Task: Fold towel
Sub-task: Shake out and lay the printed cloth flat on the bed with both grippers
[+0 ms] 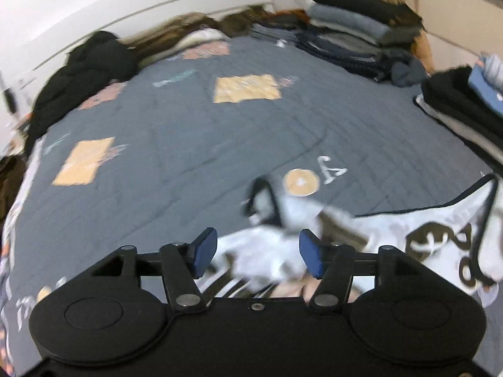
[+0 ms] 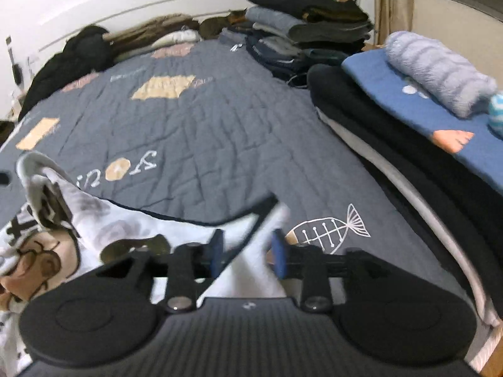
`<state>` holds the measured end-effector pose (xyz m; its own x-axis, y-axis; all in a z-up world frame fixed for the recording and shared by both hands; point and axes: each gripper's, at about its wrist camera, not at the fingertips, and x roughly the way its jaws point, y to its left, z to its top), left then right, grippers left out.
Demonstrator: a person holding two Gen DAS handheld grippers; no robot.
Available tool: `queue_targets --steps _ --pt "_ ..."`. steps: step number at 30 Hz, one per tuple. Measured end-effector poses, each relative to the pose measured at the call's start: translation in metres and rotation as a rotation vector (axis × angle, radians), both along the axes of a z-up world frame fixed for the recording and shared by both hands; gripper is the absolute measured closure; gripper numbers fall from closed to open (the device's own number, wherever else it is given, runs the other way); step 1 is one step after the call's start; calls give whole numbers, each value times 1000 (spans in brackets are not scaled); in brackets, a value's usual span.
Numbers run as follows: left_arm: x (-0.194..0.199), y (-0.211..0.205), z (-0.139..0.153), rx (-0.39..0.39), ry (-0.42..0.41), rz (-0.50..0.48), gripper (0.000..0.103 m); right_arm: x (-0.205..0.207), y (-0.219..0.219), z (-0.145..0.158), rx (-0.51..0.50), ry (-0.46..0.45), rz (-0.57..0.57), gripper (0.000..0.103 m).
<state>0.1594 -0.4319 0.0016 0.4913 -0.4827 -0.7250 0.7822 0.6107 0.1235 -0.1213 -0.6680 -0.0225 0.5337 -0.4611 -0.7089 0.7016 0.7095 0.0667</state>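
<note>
A white towel (image 1: pixel 440 229) with black trim and dark cartoon prints lies crumpled on the grey quilt at the near edge of the bed. In the left wrist view a blurred corner of it sits between the blue pads (image 1: pixel 206 251) of my left gripper (image 1: pixel 258 251). The jaws stand apart and do not press on the cloth. In the right wrist view the towel (image 2: pixel 132 229) spreads to the left, and a trimmed corner rises between the pads (image 2: pixel 279 253) of my right gripper (image 2: pixel 248 253), whose jaws are also apart with gaps beside the cloth.
The grey quilt (image 2: pixel 204 132) covers the bed ahead. Folded clothes are stacked at the far right (image 2: pixel 301 31). A dark pile with a blue mat and a rolled lilac towel (image 2: pixel 437 72) sits close on the right. Dark garments (image 1: pixel 85 72) lie along the far left by the white wall.
</note>
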Motion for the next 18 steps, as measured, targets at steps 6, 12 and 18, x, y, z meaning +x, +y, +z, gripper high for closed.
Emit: queue_targets --steps 6,12,18 --pt "-7 114 21 -50 22 74 37 -19 26 22 -49 -55 37 51" --pt "-24 238 8 -9 70 187 37 -18 98 36 -17 -78 279 51" --pt "-29 336 -35 46 154 341 37 -23 176 23 0 -29 464 50"
